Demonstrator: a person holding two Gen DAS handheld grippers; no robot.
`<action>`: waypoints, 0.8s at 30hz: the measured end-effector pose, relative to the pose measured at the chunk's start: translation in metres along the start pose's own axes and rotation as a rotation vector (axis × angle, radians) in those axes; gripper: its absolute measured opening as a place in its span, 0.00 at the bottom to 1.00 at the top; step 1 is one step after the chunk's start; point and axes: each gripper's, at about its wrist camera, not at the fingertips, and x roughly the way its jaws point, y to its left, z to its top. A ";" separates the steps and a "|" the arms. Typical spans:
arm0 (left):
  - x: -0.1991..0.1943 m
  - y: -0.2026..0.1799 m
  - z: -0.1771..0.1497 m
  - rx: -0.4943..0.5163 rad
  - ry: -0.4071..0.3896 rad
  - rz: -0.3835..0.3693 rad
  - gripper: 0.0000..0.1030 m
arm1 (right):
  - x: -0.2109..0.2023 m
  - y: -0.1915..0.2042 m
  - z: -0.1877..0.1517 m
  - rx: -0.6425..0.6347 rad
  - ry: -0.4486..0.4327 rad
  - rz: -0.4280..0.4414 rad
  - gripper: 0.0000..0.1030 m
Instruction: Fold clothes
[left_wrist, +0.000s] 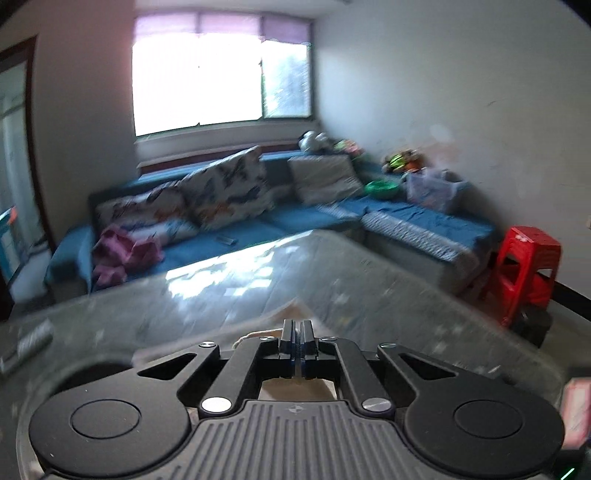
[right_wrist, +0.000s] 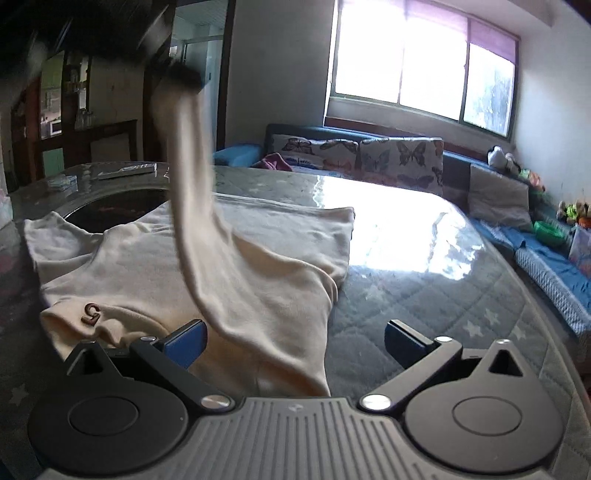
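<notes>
A grey quilted cover with pale stars, overlaid by a glossy clear sheet (right_wrist: 424, 266), is spread over the table, and bright window light is reflected from it. Beyond the table a blue corner sofa (left_wrist: 229, 251) is seen under a wide window (left_wrist: 221, 81), with butterfly-print cushions (right_wrist: 399, 158) propped along its back and a crumpled pink cloth (left_wrist: 122, 254) lying at its end. A red plastic stool (left_wrist: 524, 266) is placed by the white wall. On the sofa's far end a green bowl (left_wrist: 382, 189) and a clear plastic box (left_wrist: 432, 188) are set side by side; their contents cannot be made out. A cream sweatshirt with a small brown "5" on its sleeve (right_wrist: 147, 273) is laid flat on the table, and one part of it is drawn up in a taut strip towards the top left of the right wrist view. The left gripper (left_wrist: 297, 332) is pressed together on a bit of cream cloth and cord. The right gripper (right_wrist: 295, 339) is held wide apart over the sweatshirt's near edge, nothing being clasped between its blue-padded fingers (right_wrist: 186, 341).
</notes>
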 end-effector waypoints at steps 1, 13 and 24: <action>0.000 -0.005 0.007 0.014 -0.009 -0.010 0.02 | 0.002 0.003 0.001 -0.012 -0.006 -0.010 1.00; 0.009 -0.052 0.054 0.106 -0.060 -0.112 0.02 | 0.020 -0.003 0.010 -0.031 0.003 -0.188 1.00; 0.010 -0.066 0.059 0.134 -0.067 -0.144 0.02 | 0.039 -0.016 0.018 -0.004 0.029 -0.319 1.00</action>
